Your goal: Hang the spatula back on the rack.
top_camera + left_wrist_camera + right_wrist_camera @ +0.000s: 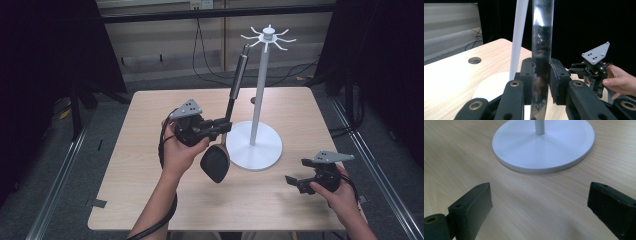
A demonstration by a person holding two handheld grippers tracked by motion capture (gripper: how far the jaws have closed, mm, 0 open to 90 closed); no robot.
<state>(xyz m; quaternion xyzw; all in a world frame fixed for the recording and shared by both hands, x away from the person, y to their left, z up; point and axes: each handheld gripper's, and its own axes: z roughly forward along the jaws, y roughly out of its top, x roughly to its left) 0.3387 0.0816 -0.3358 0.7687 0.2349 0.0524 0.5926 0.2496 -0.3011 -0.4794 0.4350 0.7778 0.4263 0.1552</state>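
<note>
You will find no text, label, brand, number or sign that can be read in any of these views.

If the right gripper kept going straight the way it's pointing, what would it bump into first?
Probably the white stand's round base. The right gripper has open, empty jaws aimed across the bare table at it, with nothing between, though it might scrape the tabletop first.
</note>
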